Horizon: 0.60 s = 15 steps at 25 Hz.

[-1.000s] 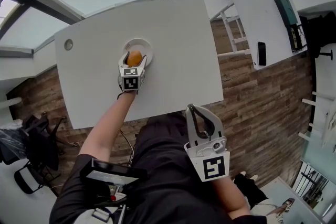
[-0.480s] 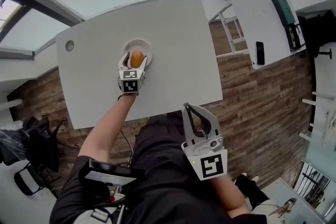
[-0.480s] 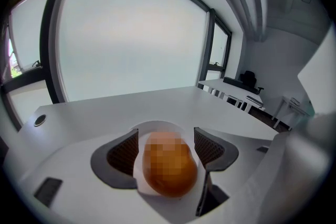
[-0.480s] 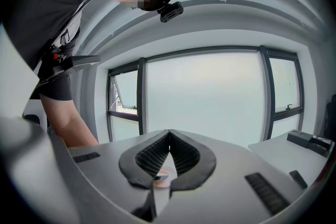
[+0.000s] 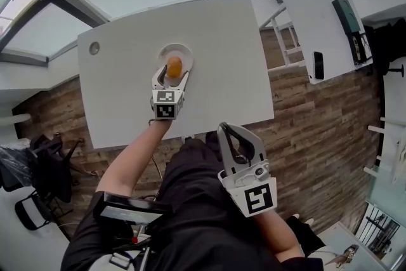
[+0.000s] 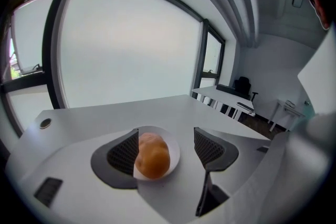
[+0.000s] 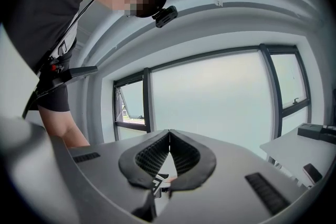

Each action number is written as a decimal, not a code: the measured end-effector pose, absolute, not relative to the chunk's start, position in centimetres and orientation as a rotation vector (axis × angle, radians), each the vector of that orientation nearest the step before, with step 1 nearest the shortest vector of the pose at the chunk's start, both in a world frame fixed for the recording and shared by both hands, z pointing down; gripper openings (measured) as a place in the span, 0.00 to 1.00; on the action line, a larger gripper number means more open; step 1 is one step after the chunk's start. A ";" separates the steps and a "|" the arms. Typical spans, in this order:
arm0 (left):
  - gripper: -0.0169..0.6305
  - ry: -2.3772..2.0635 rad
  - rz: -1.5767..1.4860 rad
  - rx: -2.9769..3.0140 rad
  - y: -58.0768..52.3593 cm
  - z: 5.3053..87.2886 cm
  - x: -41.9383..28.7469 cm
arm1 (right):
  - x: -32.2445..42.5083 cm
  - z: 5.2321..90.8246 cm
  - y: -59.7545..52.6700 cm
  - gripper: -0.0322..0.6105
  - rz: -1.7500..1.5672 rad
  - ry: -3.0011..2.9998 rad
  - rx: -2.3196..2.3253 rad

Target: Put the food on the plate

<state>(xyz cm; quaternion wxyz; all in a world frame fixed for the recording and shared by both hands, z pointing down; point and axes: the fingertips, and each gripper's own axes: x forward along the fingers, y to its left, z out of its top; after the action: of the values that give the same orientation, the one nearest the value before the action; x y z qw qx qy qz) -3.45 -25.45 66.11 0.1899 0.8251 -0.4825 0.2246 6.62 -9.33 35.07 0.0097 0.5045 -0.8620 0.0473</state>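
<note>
Left jaws: my left gripper (image 5: 173, 75) (image 6: 167, 139) stood wide apart, one jaw on either side of the plate (image 5: 166, 49) (image 6: 174, 150), clamping nothing.
Food: a round golden-brown roll (image 5: 174, 65) (image 6: 153, 156) lay on the plate, between my left jaws. It sat close against the left-hand pad, with a clear gap to the other pad; I could not tell whether the near pad touched it.
Plate: small, white, flat on the white table (image 5: 222, 60) (image 6: 131, 113).
Right jaws: my right gripper (image 5: 225, 129) (image 7: 169, 132) was pressed together tip to tip, with nothing between.
Right position: held off the table at its near edge, over my dark clothing, well apart from the plate.
</note>
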 end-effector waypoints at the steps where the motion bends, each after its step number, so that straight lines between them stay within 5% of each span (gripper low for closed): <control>1: 0.51 -1.373 0.616 2.308 -25.2 65.7 -3.6 | 6.5 35.0 -9.1 0.06 0.148 -2.696 1.569; 12: 0.51 -1.491 0.501 2.451 -21.9 56.3 -3.9 | 6.1 33.6 -6.5 0.06 0.136 -2.754 1.588; 15: 0.43 -1.484 0.431 2.472 -20.0 54.4 -3.4 | 6.2 33.3 -5.7 0.06 0.128 -2.768 1.581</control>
<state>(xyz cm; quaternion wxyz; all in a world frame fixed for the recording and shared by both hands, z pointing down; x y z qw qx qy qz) -3.41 -20.00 54.42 0.1126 0.8425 -0.5059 0.1469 6.19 -5.66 33.31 -0.0243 0.4954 -0.8674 0.0400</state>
